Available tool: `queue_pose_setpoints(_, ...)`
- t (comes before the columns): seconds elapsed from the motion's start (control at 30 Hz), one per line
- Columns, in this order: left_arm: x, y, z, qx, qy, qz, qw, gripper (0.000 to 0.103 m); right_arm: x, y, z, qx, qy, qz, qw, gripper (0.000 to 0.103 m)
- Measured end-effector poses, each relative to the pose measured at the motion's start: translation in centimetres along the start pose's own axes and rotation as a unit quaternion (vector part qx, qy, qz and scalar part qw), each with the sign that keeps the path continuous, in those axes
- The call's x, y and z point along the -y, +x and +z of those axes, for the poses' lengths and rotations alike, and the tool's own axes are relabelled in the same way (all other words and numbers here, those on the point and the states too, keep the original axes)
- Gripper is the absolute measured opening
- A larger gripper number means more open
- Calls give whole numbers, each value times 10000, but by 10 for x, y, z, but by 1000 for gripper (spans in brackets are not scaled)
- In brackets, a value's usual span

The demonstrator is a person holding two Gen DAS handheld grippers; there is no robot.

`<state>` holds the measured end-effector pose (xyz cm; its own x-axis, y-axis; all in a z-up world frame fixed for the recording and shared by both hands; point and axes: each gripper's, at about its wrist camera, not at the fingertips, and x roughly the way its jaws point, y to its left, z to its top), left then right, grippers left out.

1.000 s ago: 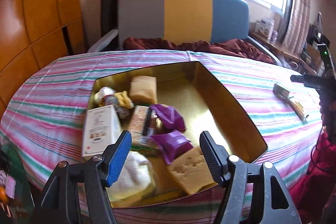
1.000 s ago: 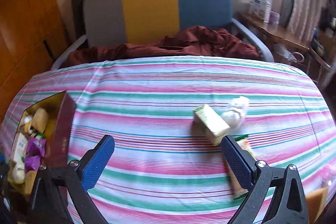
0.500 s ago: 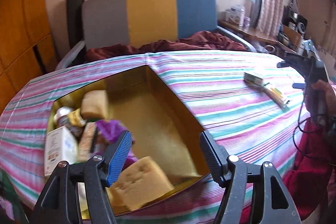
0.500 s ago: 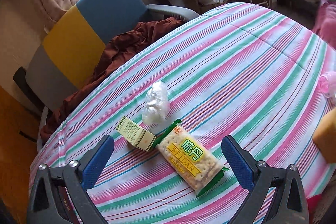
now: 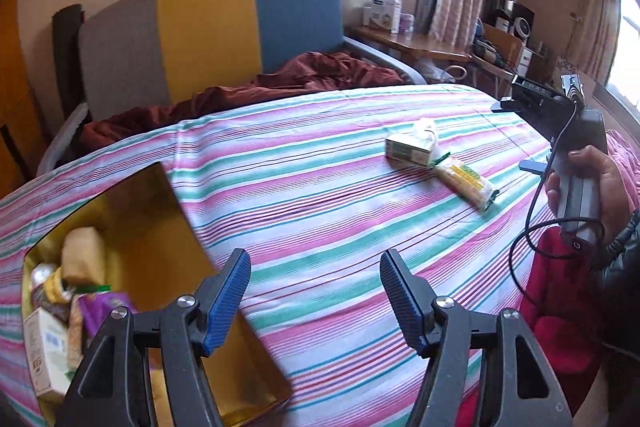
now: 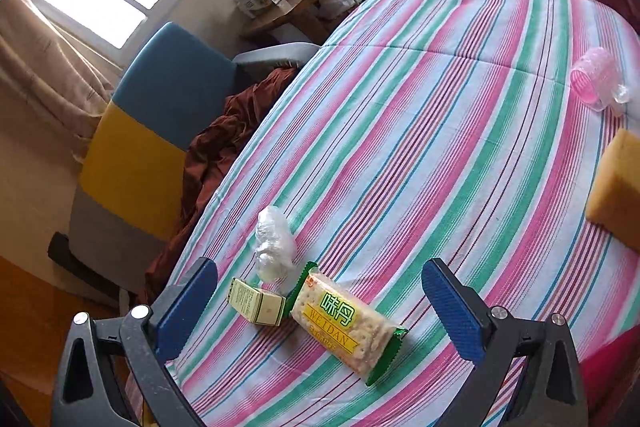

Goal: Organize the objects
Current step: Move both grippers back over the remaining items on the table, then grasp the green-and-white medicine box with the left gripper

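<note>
A gold box (image 5: 168, 227) holding several snacks sits at the left of the striped table. My left gripper (image 5: 316, 297) is open and empty above the cloth just right of the box. My right gripper (image 6: 320, 311) is open and empty, hovering over a green-edged cracker packet (image 6: 346, 323), with a small yellow-green carton (image 6: 258, 303) and a crumpled clear wrapper (image 6: 274, 245) beside it. The packet (image 5: 466, 183), carton (image 5: 410, 149) and wrapper (image 5: 425, 129) also show far right in the left wrist view, near the hand holding the right gripper (image 5: 576, 183).
A yellow sponge (image 6: 618, 187) and a pink plastic cup (image 6: 594, 81) lie at the table's right side. A grey, yellow and blue chair (image 5: 216, 27) with a maroon cloth (image 5: 280, 81) stands behind the table. A wooden desk (image 5: 420, 43) stands by the window.
My left gripper swung right, away from over the box toward the open cloth. My right gripper tilted and moved closer over the cracker packet and carton.
</note>
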<state>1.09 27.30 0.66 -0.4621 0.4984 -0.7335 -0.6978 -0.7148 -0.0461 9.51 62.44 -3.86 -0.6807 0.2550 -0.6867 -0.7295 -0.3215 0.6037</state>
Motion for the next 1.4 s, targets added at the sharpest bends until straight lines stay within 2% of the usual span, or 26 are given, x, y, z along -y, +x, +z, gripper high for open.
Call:
queue_pose_setpoints(0.17, 16, 41, 21, -616, -353, -652, 9953, 68, -1, 8, -1, -228, 65, 143, 9996, 103)
queue_pose_setpoints(0.4, 40, 94, 50, -967, -541, -890, 9898, 68, 7, 4, 2, -155, 321, 415, 9985, 103)
queue_pose_setpoints(0.6, 49, 142, 77, -1263, -1118, -1155, 9789, 68, 7, 9, 1, -317, 454, 654, 9963, 103)
queue_pose_setpoints(0.73, 55, 168, 96, -1299, -1448, -1199, 9735, 68, 6, 14, 0, -439, 464, 779, 9949, 103)
queue_pose_setpoints(0.93, 66, 207, 120, -1336, -1773, -1006, 9698, 68, 10, 18, -1, -561, 626, 908, 9923, 103)
queue_pose_setpoints(1.17, 83, 249, 132, -1617, -1788, -666, 9682, 68, 4, 21, -1, -586, 454, 856, 9936, 103)
queue_pose_setpoints(1.23, 88, 247, 130, -1519, -1619, -595, 9732, 65, 5, 21, -1, -602, 457, 850, 9935, 103)
queue_pose_setpoints(1.27, 90, 244, 127, -1499, -1467, -640, 9757, 56, 6, 22, -1, -610, 482, 828, 9935, 103)
queue_pose_setpoints(1.3, 92, 241, 124, -1469, -1348, -682, 9776, 53, 7, 23, 0, -619, 502, 798, 9936, 103)
queue_pose_setpoints(1.33, 93, 236, 119, -1427, -1197, -648, 9804, 40, 8, 23, 0, -623, 511, 789, 9936, 103)
queue_pose_setpoints(1.37, 92, 231, 115, -1372, -1097, -671, 9822, 31, 8, 23, 0, -629, 509, 785, 9936, 103)
queue_pose_setpoints(1.4, 89, 225, 108, -1329, -999, -663, 9838, 30, 8, 23, 0, -633, 494, 775, 9938, 103)
